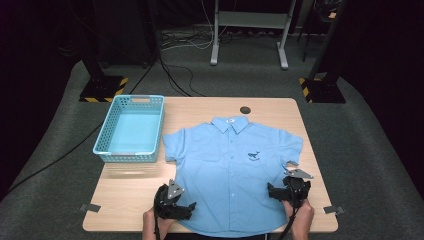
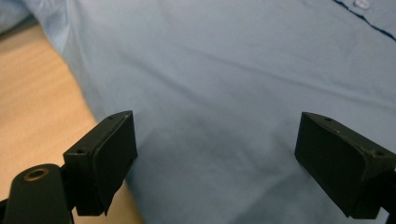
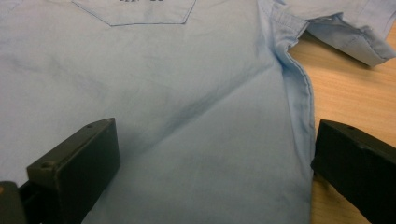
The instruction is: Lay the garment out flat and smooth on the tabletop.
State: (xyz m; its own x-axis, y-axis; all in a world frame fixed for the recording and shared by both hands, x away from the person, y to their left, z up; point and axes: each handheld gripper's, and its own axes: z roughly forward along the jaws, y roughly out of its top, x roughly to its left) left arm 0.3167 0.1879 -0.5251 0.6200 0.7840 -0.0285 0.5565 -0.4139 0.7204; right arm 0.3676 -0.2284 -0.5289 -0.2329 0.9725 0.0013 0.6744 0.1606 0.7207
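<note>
A light blue short-sleeved shirt [image 1: 232, 170] lies flat and face up on the wooden table [image 1: 125, 192], collar to the far side, a small whale print on its chest. My left gripper [image 1: 192, 205] sits at the shirt's lower left edge, jaws wide apart over the cloth [image 2: 219, 116] with nothing pinched. At the lower right edge my right gripper [image 1: 270, 190] also stands open; the shirt's side seam [image 3: 299, 93] runs between its jaws. A hand holds each gripper at the table's near edge.
A light blue plastic basket [image 1: 131, 128] stands empty at the table's far left. A dark round grommet [image 1: 245, 109] sits near the far edge. Beyond the table are stand feet, cables and a white frame on grey carpet.
</note>
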